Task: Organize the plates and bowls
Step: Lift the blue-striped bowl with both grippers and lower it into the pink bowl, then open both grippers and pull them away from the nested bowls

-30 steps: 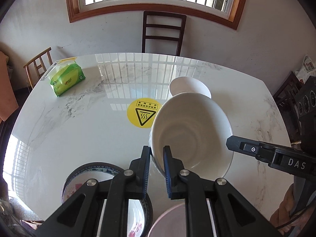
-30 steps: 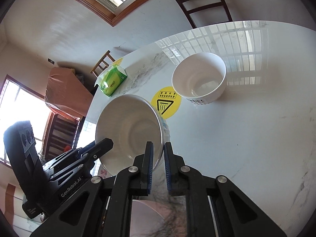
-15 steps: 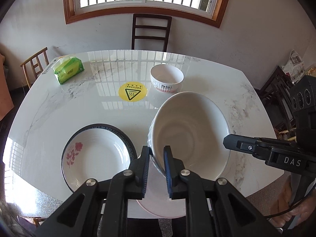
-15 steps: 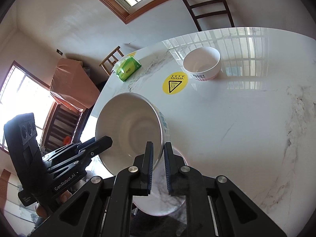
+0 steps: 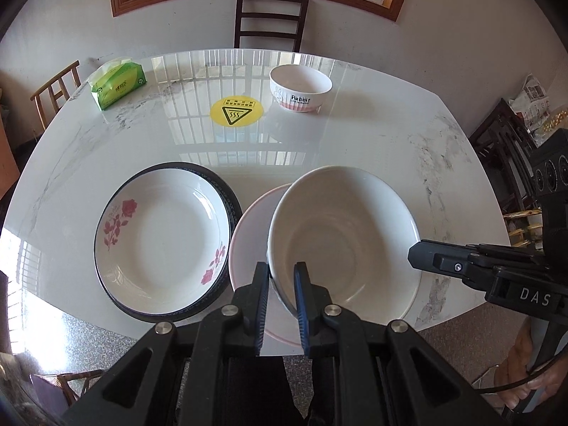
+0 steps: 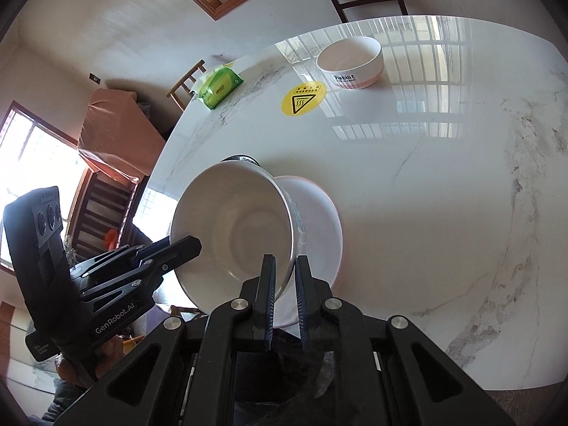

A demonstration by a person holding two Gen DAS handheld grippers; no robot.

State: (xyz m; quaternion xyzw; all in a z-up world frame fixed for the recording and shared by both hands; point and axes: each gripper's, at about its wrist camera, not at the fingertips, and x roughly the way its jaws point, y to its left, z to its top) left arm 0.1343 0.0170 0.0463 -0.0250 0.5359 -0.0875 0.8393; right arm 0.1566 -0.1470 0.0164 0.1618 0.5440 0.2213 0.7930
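Note:
Both grippers hold one large white bowl (image 5: 340, 238) by opposite rim edges, above a pink-rimmed plate (image 5: 248, 227) at the table's near edge. My left gripper (image 5: 282, 284) is shut on the bowl's near rim. My right gripper (image 6: 284, 277) is shut on the other side of the bowl (image 6: 234, 227); the plate (image 6: 319, 220) lies under it. A flowered plate with a dark rim (image 5: 159, 245) lies to the left. A small white "Rabbit" bowl (image 5: 300, 87) stands at the far side, also seen in the right wrist view (image 6: 349, 62).
A white marble table (image 5: 408, 142) carries a yellow round warning sticker (image 5: 236, 112) and a green tissue pack (image 5: 117, 85) at the far left. Chairs stand around the table; a dark one (image 5: 268, 21) is at the far side under the window.
Both grippers have pulled back and up from the table with the large bowl, so the whole table, the flowered plate and the pink-rimmed plate have come into view. Both grips are unchanged.

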